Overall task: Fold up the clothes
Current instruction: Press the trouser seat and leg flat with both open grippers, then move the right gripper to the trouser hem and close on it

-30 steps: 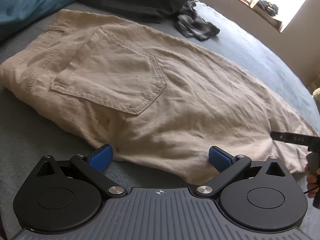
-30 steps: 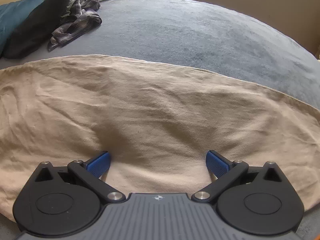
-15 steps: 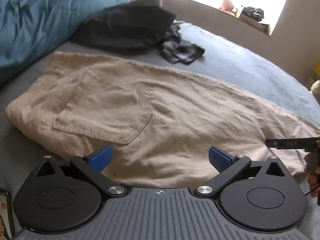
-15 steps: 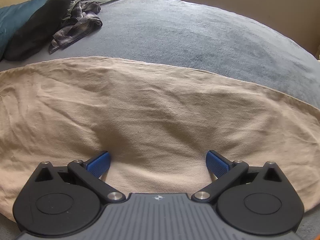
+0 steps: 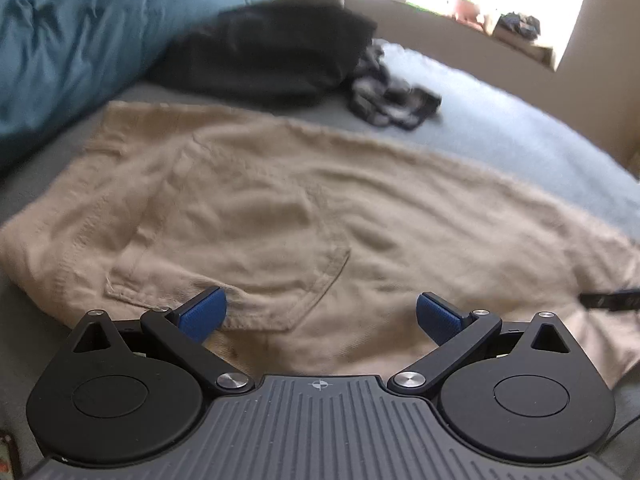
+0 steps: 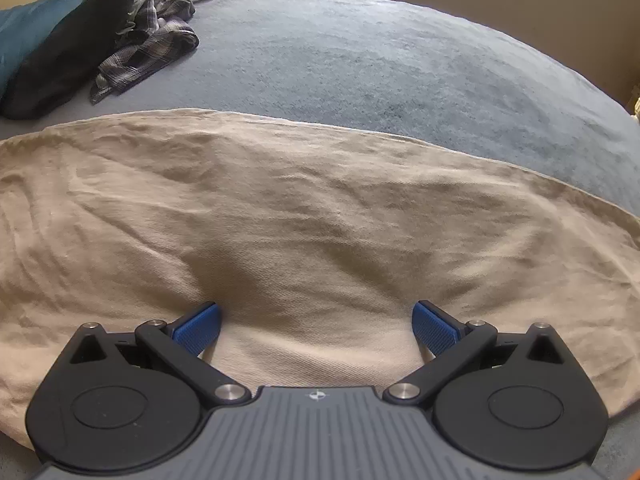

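Beige trousers (image 5: 280,208) lie flat on a grey-blue bed, back pocket (image 5: 240,264) up, the waistband end toward the left. My left gripper (image 5: 320,316) hovers open over the near edge of the seat, just below the pocket, with nothing between its blue pads. In the right wrist view the same trousers (image 6: 300,216) spread across the frame as a wrinkled leg. There my right gripper (image 6: 316,324) stands open with its pads resting on or just above the cloth. A black edge of the right gripper (image 5: 612,300) shows at the far right of the left wrist view.
A black garment (image 5: 272,52) and a crumpled plaid garment (image 5: 392,100) lie beyond the trousers. A blue duvet (image 5: 80,40) is bunched at the left. Bare grey-blue bed cover (image 6: 400,60) stretches behind the trouser leg. A bright window sill (image 5: 500,12) sits at the back.
My left gripper has drawn back and lifted its view, so the pocket now sits lower and nearer the pads. The right gripper has barely moved. Both stayed open.
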